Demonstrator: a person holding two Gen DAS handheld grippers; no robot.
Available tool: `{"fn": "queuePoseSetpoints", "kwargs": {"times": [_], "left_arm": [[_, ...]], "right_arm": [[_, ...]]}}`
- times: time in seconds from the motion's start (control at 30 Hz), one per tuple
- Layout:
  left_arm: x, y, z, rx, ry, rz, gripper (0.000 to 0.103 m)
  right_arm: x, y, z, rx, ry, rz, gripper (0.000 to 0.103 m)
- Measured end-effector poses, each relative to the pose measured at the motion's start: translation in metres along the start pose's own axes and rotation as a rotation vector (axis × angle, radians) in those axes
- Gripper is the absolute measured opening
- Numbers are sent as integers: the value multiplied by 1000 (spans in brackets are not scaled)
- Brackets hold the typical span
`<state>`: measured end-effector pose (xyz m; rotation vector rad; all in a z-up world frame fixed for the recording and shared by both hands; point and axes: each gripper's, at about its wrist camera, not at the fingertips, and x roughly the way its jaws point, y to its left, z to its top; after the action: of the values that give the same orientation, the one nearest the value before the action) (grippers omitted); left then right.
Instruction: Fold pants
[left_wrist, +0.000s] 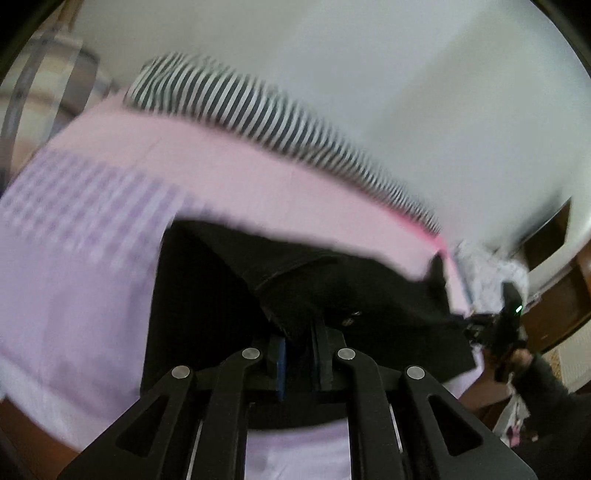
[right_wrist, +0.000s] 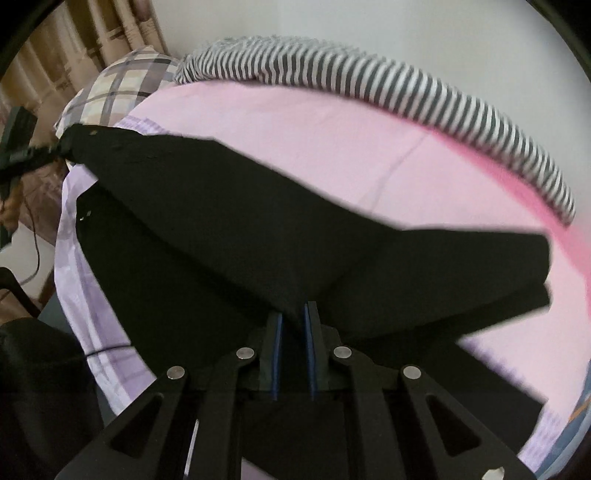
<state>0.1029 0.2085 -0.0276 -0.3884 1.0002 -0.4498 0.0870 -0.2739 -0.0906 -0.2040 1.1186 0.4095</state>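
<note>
Pants (right_wrist: 229, 236), black, hang stretched between the two tools above a bed, their long axis running across the bed from the left tool at the far left of the right wrist view to the right tool in the near middle. One end trails off to the right, lying partly on the sheet (right_wrist: 332, 147). The right tool (right_wrist: 293, 314) has its blue-lined pads nearly together, pinched on a fold of the black cloth. The left tool (left_wrist: 301, 332) is likewise almost closed, gripping an edge of the pants where a seam and a small metal stud show. In the left wrist view the right tool (left_wrist: 476, 325) appears at the far right, a hand (left_wrist: 517, 360) in a dark sleeve behind it.

The bed carries a pink sheet that turns to a lilac checked pattern at its near side. Along the far edge lies a black-and-white striped cloth (right_wrist: 424, 92), with a plaid pillow (right_wrist: 122, 88) at the far left. Behind is a plain pale wall (right_wrist: 369, 22); beige curtains (right_wrist: 92, 33) hang at the left. A thin dark cable (right_wrist: 107, 349) crosses the near left of the sheet. The left wrist view is blurred.
</note>
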Motion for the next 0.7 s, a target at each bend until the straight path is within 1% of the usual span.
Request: {"fn": "queuePoseSetpoints", "kwargs": {"times": [0.1, 0.13, 0.17, 0.2, 0.27, 0.3, 0.33, 0.37, 0.4, 0.43, 0.47, 0.53, 0.6, 0.67, 0.7], "left_arm": [[19, 8, -23, -22, 99, 75, 12], [29, 10, -31, -29, 148, 112, 12], [35, 10, -38, -26, 173, 138, 12], [38, 10, -41, -25, 177, 149, 12], [37, 7, -44, -21, 164, 165, 13], [37, 7, -44, -28, 167, 173, 14], [36, 6, -44, -41, 170, 184, 16], [35, 7, -44, -56, 176, 188, 17], [35, 8, -42, -66, 180, 194, 18], [32, 7, -44, -78, 183, 210, 21], [28, 7, -45, -91, 181, 225, 28], [18, 11, -53, -145, 172, 233, 35], [9, 14, -59, -195, 159, 225, 36], [0, 21, -66, -265, 148, 200, 37], [-5, 26, -70, -306, 139, 176, 37]], "right_arm": [[13, 2, -10, 31, 13, -5, 9], [16, 2, -12, 41, 16, -9, 9], [19, 1, -15, 50, 19, -11, 9], [21, 0, -16, 60, 19, -13, 10], [22, -1, -18, 94, 7, -11, 14], [22, -1, -19, 104, 4, -11, 14], [22, -1, -20, 117, 0, -15, 20], [20, -1, -22, 136, -2, -11, 29], [18, -1, -24, 148, -8, -6, 34], [14, 0, -26, 165, -20, -5, 43], [9, 1, -29, 180, -37, -4, 48], [-2, 1, -35, 209, -70, 7, 49], [-9, 0, -42, 255, -92, 27, 50], [-15, -3, -49, 313, -114, 50, 50], [-16, -7, -53, 354, -125, 61, 50]]}}
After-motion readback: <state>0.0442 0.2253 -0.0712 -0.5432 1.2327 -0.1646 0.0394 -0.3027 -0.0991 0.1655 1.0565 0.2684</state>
